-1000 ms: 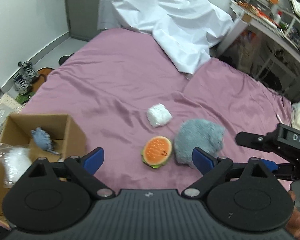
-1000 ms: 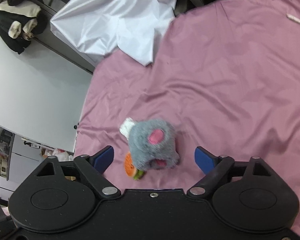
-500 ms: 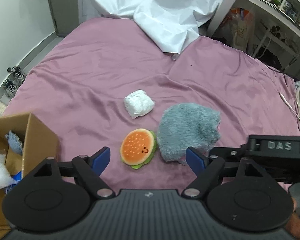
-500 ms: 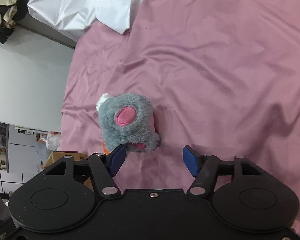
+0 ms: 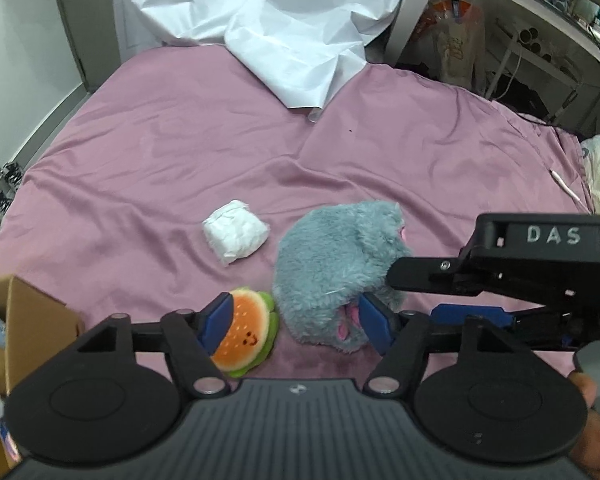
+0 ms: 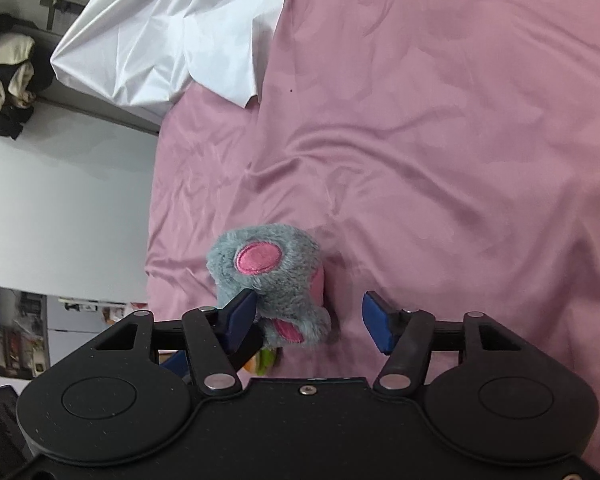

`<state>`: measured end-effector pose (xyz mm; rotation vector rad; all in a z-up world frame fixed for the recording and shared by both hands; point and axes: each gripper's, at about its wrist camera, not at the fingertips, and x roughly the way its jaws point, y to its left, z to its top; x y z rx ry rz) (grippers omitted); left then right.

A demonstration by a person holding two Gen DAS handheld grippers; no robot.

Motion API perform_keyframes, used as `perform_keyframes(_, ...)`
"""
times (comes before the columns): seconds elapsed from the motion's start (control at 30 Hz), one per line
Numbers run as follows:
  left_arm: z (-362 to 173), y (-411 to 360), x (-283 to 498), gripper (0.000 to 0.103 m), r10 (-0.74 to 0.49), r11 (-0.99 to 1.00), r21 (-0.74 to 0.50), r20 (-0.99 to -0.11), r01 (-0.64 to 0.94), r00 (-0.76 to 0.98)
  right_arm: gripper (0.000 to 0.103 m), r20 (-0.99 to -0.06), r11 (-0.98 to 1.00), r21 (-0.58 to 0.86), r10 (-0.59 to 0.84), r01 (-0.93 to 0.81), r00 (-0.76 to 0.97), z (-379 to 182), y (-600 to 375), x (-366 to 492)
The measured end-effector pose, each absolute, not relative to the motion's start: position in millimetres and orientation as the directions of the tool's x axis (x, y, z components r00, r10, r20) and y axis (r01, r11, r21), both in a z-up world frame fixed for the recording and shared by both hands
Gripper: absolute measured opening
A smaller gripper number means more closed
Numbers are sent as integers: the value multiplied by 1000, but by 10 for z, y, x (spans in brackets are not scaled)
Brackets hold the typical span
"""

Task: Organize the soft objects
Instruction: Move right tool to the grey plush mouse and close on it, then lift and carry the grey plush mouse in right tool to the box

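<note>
A bed covered by a mauve sheet [image 5: 228, 128] carries three soft things near its front edge: a grey plush toy [image 5: 336, 264] with pink patches, a small burger plush [image 5: 246, 334] just to its left and touching it, and a white wrapped bundle [image 5: 236, 236] lying apart, farther in from the edge.

At the bed's front left corner stands an open cardboard box [image 5: 32, 320], cut off by the picture's edge. Inside it a bit of blue-grey plush and something white and fluffy show; what they are cannot be made out.

The left gripper [image 5: 296, 326] hangs low over the burger plush and the grey toy's lower edge. Its jaws are closing, with the burger plush and part of the grey toy between the blue pads; neither pad clearly presses on anything.

The right gripper [image 6: 310, 318] reaches in from the right. Its left pad sits against the grey plush toy [image 6: 268, 276] while the right pad stands clear of it, so the jaws are apart and nothing is clamped.

White letters on the right gripper's body read "DAS". A crumpled white sheet [image 5: 284, 28] lies over the bed's far edge. A cluttered shelf unit [image 5: 520, 20] stands beyond the far right corner, its contents too blurred to name.
</note>
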<state>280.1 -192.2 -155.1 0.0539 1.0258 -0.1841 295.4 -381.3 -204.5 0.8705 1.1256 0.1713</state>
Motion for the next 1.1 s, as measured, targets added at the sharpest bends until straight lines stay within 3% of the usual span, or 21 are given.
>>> perform_keyframes(0.1, -1615, -1908, 2878, 50, -147, 983, -74, -859, 166, 491, 59, -711, 659, 689, 534, 301, 457, -2075, -3832, 2962)
perform_keyframes(0.17, -1651, -1893, 2923, 35, -159, 983, -92, -862, 160, 482, 59, -707, 655, 694, 539, 300, 458, -2082, -3827, 2973)
perform_keyframes(0.37, -1652, -1784, 3023, 20, -230, 973, -187, -843, 136, 486, 59, -680, 626, 724, 577, 290, 452, -2111, -3800, 3021)
perform_keyframes(0.6, -1602, -1729, 3124, 14, -267, 963, -245, -839, 108, 475, 54, -667, 607, 737, 582, 297, 465, -2135, -3791, 3096)
perform_keyframes(0.83, -1600, -1720, 3165, 11, -266, 963, -254, -843, 90, 469, 32, -690, 642, 712, 567, 284, 450, -2231, -3645, 3332)
perform_keyframes(0.87, -1596, -1714, 3171, 11, -262, 964, -252, -843, 84, 470, 25, -695, 654, 705, 560, 274, 451, -2229, -3635, 3336)
perform_keyframes(1.1, -1520, -1711, 3166, 10, -266, 963, -256, -843, 85, 469, 19, -685, 662, 709, 563, 245, 462, -2199, -3653, 3272)
